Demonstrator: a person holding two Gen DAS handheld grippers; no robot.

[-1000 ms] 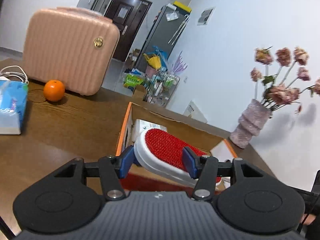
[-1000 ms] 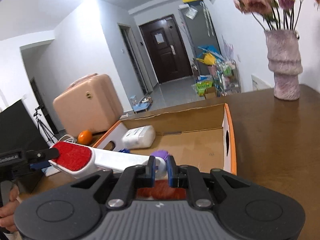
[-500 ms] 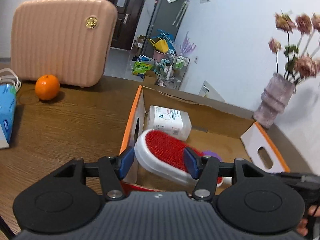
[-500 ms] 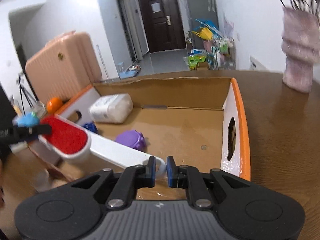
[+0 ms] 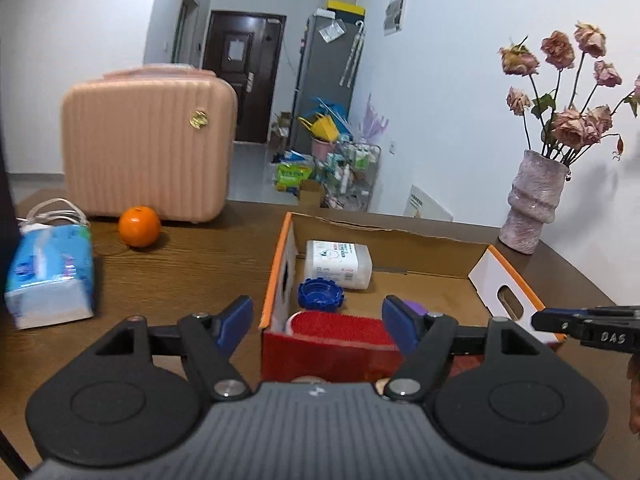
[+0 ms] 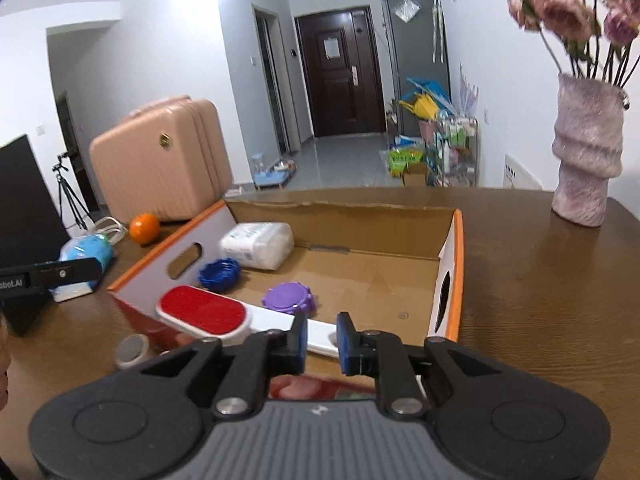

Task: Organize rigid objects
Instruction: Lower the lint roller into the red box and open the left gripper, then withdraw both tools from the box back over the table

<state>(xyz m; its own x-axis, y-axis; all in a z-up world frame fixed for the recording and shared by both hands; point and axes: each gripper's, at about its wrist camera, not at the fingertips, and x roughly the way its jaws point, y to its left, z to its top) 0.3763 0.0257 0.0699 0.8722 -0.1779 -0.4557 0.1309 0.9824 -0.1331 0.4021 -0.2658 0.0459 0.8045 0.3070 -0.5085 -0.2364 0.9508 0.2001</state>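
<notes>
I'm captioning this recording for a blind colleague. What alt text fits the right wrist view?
The right gripper, jaws just parted, straddles the white handle of a red-faced lint brush lying in an open cardboard box on a wooden table. A blue cap, purple cap and white wipes pack are also inside.

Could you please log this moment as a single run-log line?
left gripper: open, jaws just widened, off lint brush | right gripper: jaws just opening around brush handle | brush: in cardboard box
</notes>
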